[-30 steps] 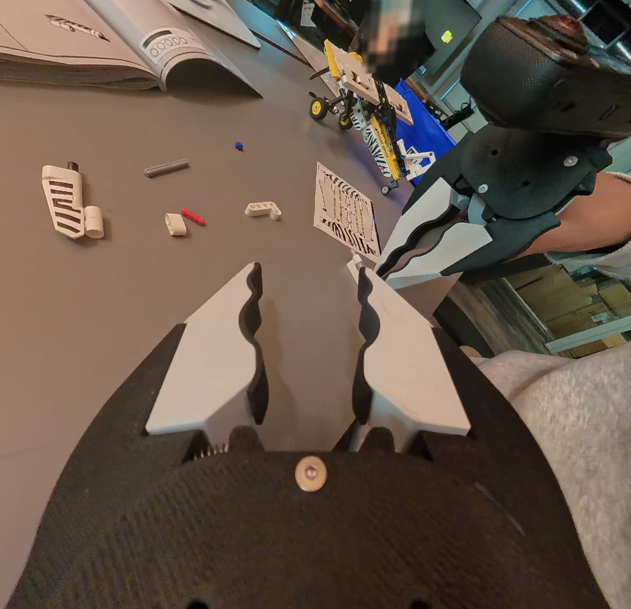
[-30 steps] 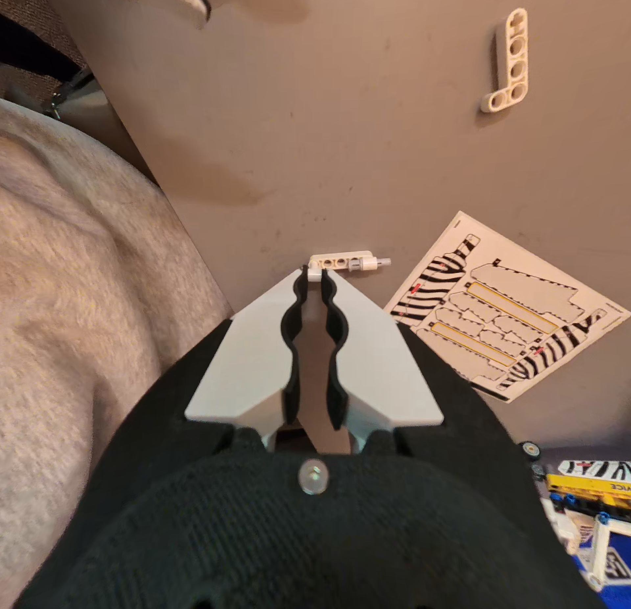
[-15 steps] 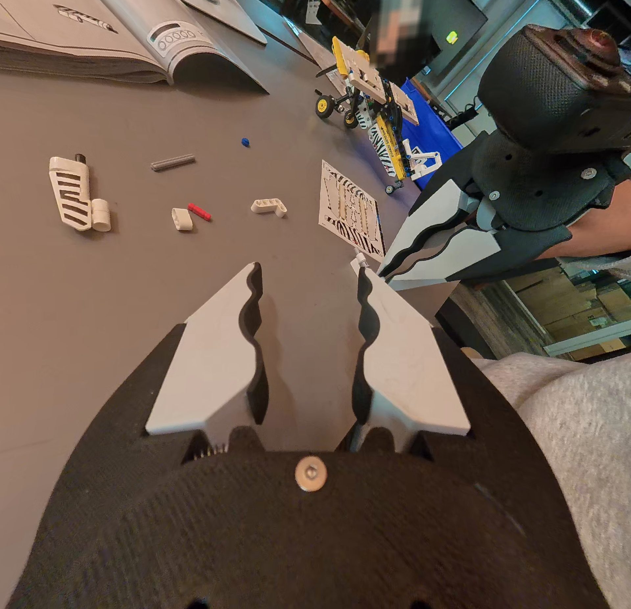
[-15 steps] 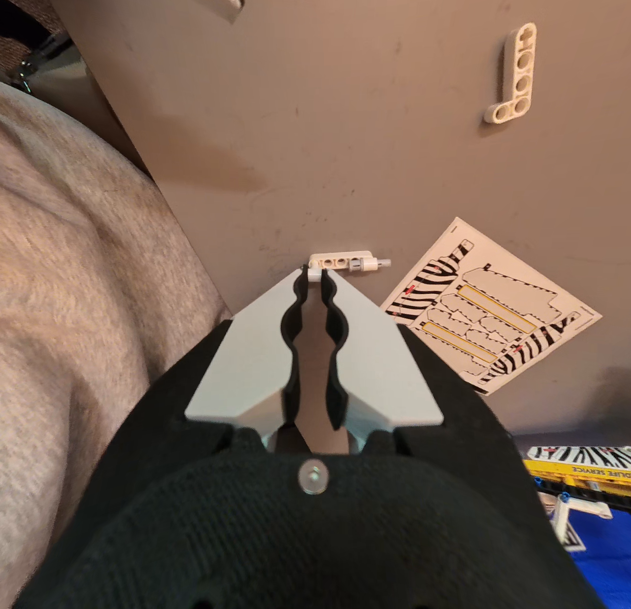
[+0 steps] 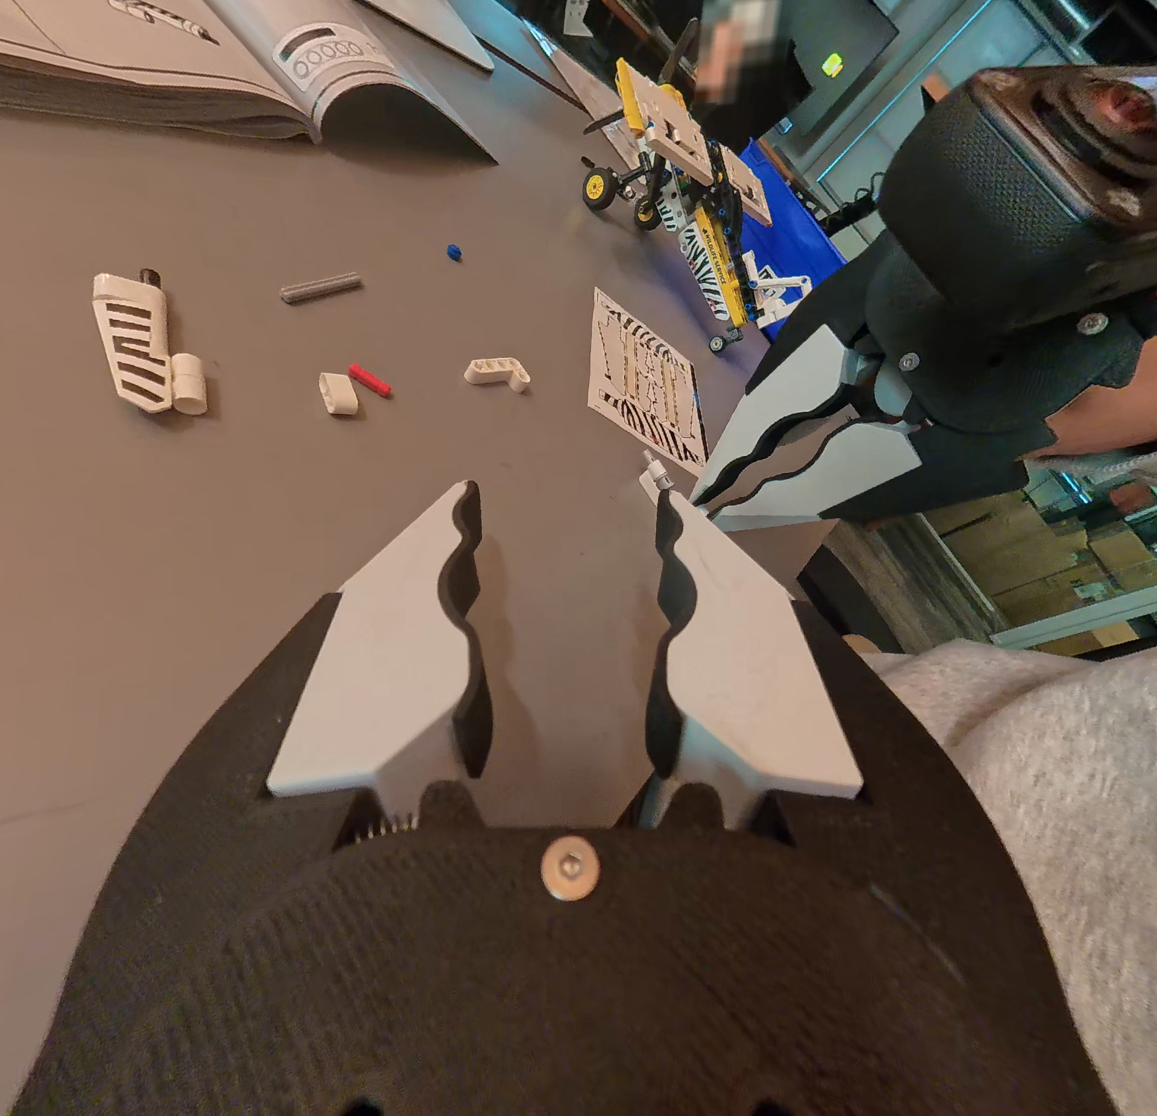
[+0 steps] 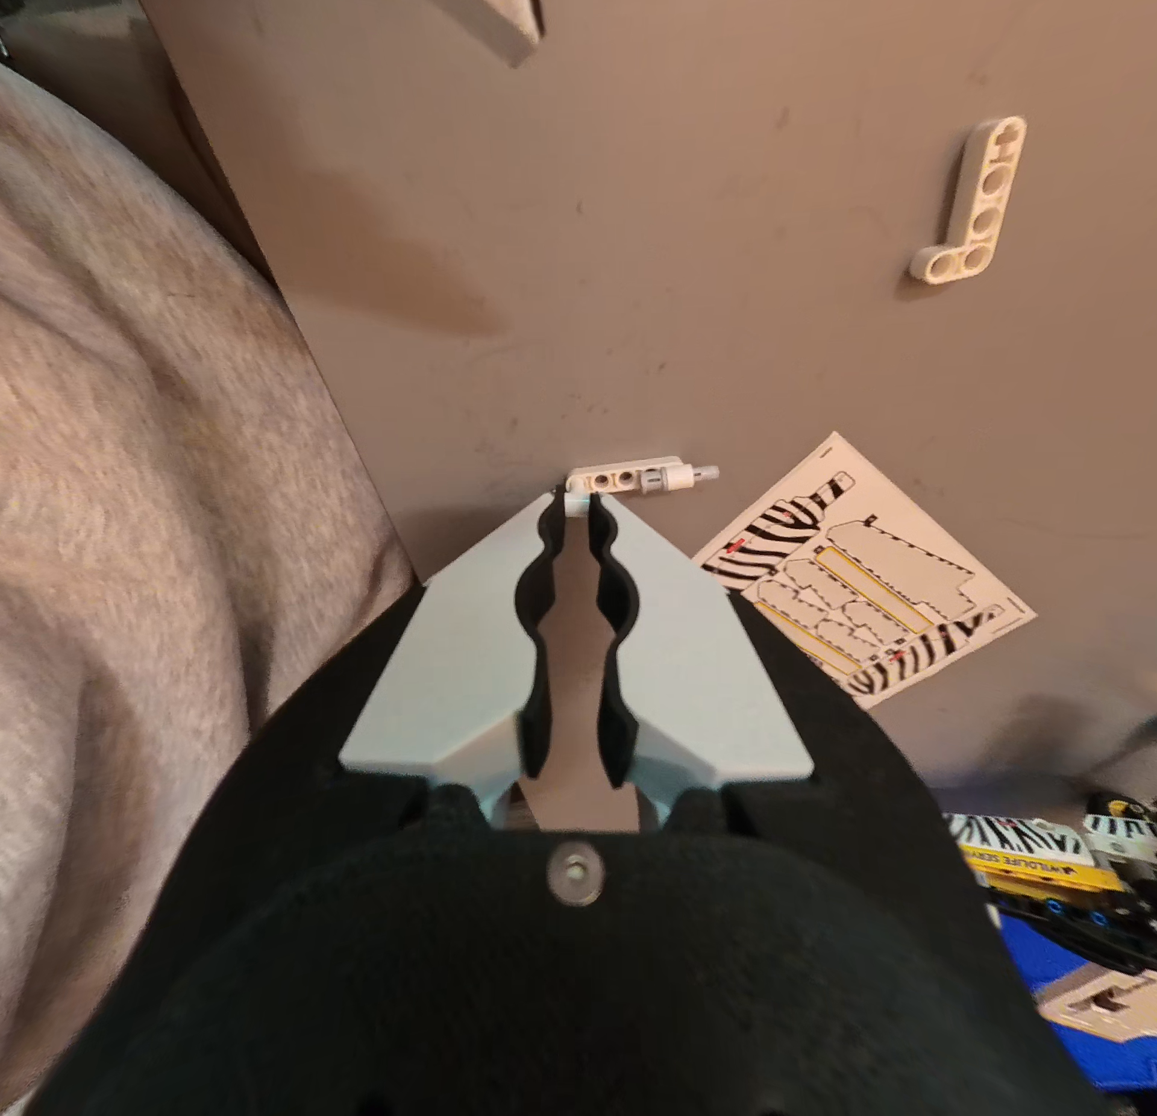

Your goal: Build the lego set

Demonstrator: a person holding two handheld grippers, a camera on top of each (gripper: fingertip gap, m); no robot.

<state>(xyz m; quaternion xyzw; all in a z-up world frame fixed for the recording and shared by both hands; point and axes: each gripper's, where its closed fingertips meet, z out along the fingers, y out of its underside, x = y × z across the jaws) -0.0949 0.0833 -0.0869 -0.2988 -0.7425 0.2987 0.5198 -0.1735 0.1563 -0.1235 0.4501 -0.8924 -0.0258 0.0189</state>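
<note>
My right gripper [image 6: 573,502] is shut on one end of a small white beam with a grey-and-white pin [image 6: 626,480] and holds it just above the grey table near its front edge. In the left wrist view the beam's pin end [image 5: 654,472] pokes up beside the right gripper [image 5: 701,502]. My left gripper [image 5: 563,497] is open and empty, its right finger right next to the held beam. The yellow and white plane model [image 5: 682,172] stands at the far right of the table. A white L-shaped beam [image 6: 977,203] lies loose.
A zebra-striped sticker sheet [image 5: 645,385] lies near the grippers. Loose parts lie to the left: a red pin [image 5: 369,378], a small white piece [image 5: 338,392], a grey axle [image 5: 320,287], a blue pin [image 5: 454,251], a striped white panel [image 5: 134,341]. An open instruction booklet [image 5: 188,40] lies at the back. Left tips to right tips: about 12 centimetres. The small white piece [image 5: 338,392] is about 6 centimetres from my left fingertips and 15 centimetres from my right.
The two grippers have drawn a little closer: the left finger shows further into the top of the right wrist view. The right gripper still holds the white beam; the left stays open.
</note>
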